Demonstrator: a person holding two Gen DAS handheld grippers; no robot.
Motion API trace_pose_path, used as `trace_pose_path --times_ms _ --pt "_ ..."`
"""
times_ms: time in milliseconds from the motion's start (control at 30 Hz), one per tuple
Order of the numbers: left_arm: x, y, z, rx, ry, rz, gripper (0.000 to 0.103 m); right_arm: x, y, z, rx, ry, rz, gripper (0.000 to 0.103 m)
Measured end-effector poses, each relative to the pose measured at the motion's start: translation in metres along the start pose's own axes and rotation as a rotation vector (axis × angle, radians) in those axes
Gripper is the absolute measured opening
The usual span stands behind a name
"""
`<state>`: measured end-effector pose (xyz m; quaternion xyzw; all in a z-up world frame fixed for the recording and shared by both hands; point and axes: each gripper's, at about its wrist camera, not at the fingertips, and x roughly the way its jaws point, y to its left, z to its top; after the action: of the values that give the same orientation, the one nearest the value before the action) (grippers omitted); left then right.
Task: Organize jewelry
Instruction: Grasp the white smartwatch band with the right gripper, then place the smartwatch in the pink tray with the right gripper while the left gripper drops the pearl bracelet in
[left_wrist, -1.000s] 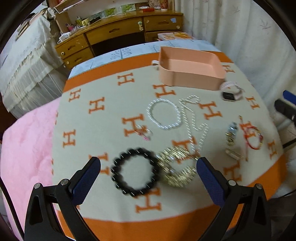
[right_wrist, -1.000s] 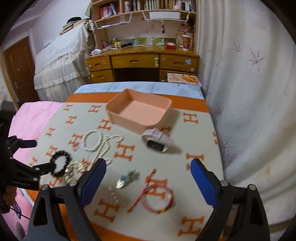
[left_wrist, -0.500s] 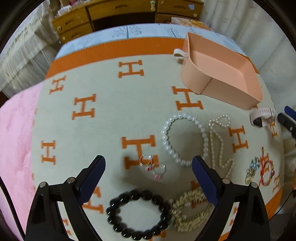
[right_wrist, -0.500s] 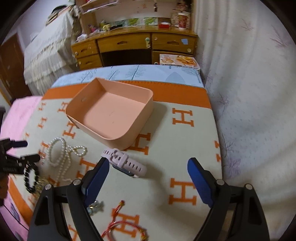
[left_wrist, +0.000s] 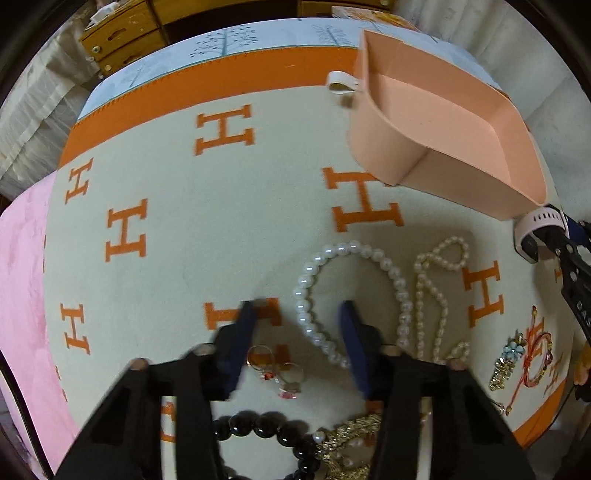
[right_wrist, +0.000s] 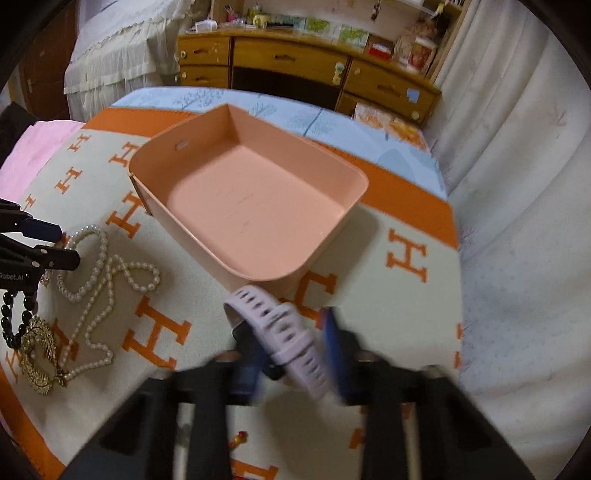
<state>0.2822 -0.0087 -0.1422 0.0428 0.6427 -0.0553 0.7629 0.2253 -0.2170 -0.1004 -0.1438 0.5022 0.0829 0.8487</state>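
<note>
On the bed blanket (left_wrist: 166, 206), both grippers close in on jewelry beside the empty tray (right_wrist: 258, 206).
Left gripper (left_wrist: 295, 332): fingers closing around the pearl bracelet (left_wrist: 306, 295); right gripper (right_wrist: 291, 350): closing on the watch (right_wrist: 280, 332), both set to lift pieces into the tray. A second ago both hung higher, fingers wide.

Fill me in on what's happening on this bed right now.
A person is sorting jewelry with two handheld grippers. The left gripper is closing around one side of the pearl bracelet, and the right gripper is closing around the lilac watch. The peach tray is empty so far; the other pieces lie on the blanket.
</note>
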Motion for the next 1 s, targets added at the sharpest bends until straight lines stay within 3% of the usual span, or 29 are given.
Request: trace_pose_path --times_ms 33,67,200,433,700,900,1000 --pt "0.001 -0.005 0.005 0.005 0.009 0.014 0.007 -0.003 -0.001 0.000 0.011 -0.008 0.007 0.022" --pt "0.001 -0.008 0.007 0.008 0.016 0.029 0.005 -0.005 -0.002 0.001 0.021 -0.010 0.022 0.019" --pt "-0.004 -0.024 0.008 0.043 -0.034 0.075 0.005 -0.027 -0.007 0.008 0.062 -0.049 0.108 0.017" --pt "-0.055 -0.040 0.009 0.054 -0.175 0.043 0.005 -0.062 -0.007 0.039 0.120 -0.139 0.171 0.016" --pt "-0.116 -0.039 0.003 0.080 -0.301 0.020 0.005 -0.014 -0.003 0.074 0.225 -0.051 0.220 0.016" --pt "-0.146 -0.051 0.016 0.109 -0.379 0.005 0.005 0.036 -0.014 0.077 0.323 0.069 0.147 0.018" --pt "-0.154 -0.061 0.023 0.128 -0.414 -0.004 0.005 0.038 -0.015 0.073 0.289 0.043 0.086 0.017"
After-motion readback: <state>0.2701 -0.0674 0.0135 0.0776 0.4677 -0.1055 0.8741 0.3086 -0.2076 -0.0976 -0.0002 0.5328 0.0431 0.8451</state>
